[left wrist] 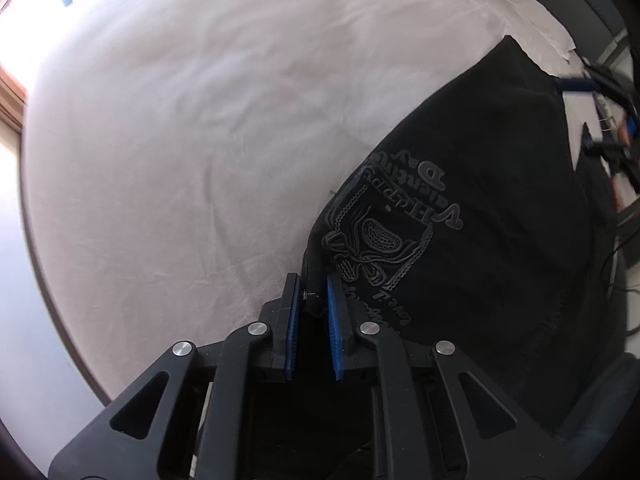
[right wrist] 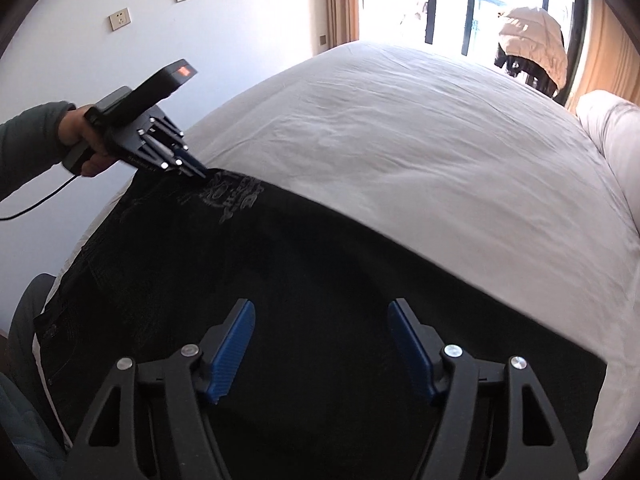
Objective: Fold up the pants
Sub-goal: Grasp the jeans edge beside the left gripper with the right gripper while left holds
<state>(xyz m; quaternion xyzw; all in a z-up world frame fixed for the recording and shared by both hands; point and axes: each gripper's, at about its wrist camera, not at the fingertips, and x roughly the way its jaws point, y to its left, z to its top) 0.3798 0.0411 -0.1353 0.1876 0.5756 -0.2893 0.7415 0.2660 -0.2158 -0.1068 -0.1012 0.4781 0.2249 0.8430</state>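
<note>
Right wrist view: wide bed with wrinkled off-white sheet (right wrist: 420, 152) between a pale wall with two sockets (right wrist: 120, 19) and a bright balcony door (right wrist: 452, 4), black embroidered pants (right wrist: 304, 264) flat along its near edge, left gripper (right wrist: 200, 173) clamped on their corner, right gripper (right wrist: 322, 344) spread above them.

right gripper (right wrist: 320, 344) jaws apart, nothing between the pads, over black pants (right wrist: 280, 280) | pants lie flat on grey bedsheet (right wrist: 400, 132) | left gripper (right wrist: 202, 174), far left of the fingers, pinches the printed edge (hand (right wrist: 78, 140) grips handle) | window beyond fingertips
</note>
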